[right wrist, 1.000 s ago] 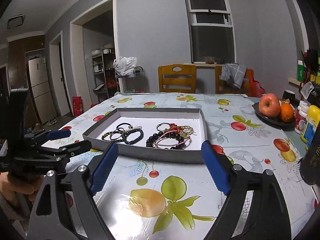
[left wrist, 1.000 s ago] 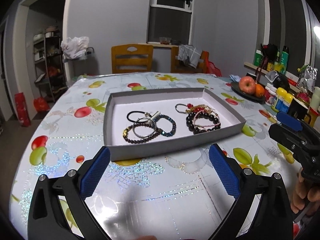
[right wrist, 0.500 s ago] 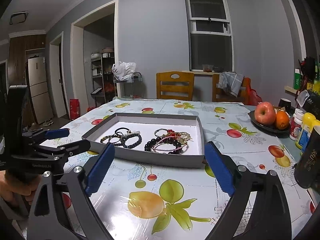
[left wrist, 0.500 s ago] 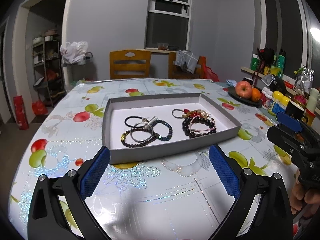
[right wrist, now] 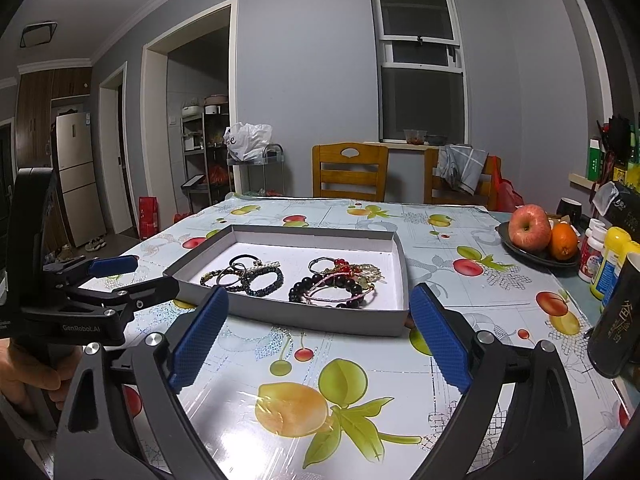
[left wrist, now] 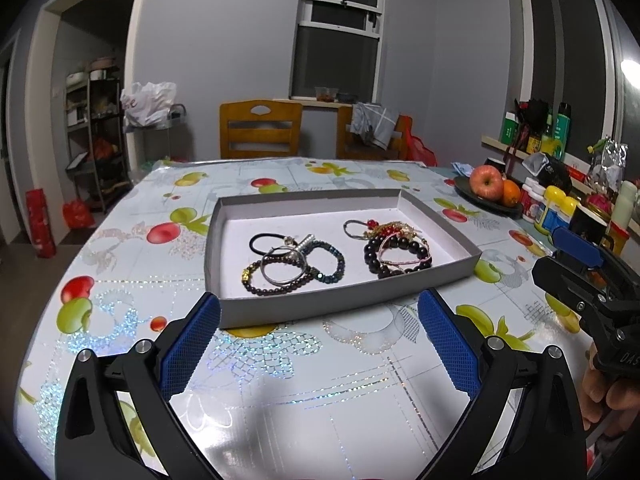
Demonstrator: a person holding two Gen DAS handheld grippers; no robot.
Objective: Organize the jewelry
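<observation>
A shallow grey tray (left wrist: 320,307) (right wrist: 320,318) with a white floor sits on the fruit-print table. It holds two heaps of jewelry. The left heap (left wrist: 294,264) (right wrist: 244,274) has a black hair tie, a silver ring, dark bead bracelets and a blue bead bracelet. The right heap (left wrist: 394,246) (right wrist: 340,282) has black bead bracelets, a pink cord, red beads and a gold chain. My left gripper (left wrist: 318,344) is open and empty, in front of the tray's near wall. My right gripper (right wrist: 318,334) is open and empty, near the tray's right front corner.
A dark plate with an apple and an orange (left wrist: 490,190) (right wrist: 540,236) stands at the right. Bottles and jars (left wrist: 560,210) (right wrist: 608,260) crowd the right edge. A dark can (right wrist: 616,320) stands close to my right gripper. Two wooden chairs (left wrist: 260,130) stand behind the table.
Both grippers have pulled back and risen a little, so the tray sits slightly farther and higher in view. The jewelry has not moved. Both grippers stay open.
</observation>
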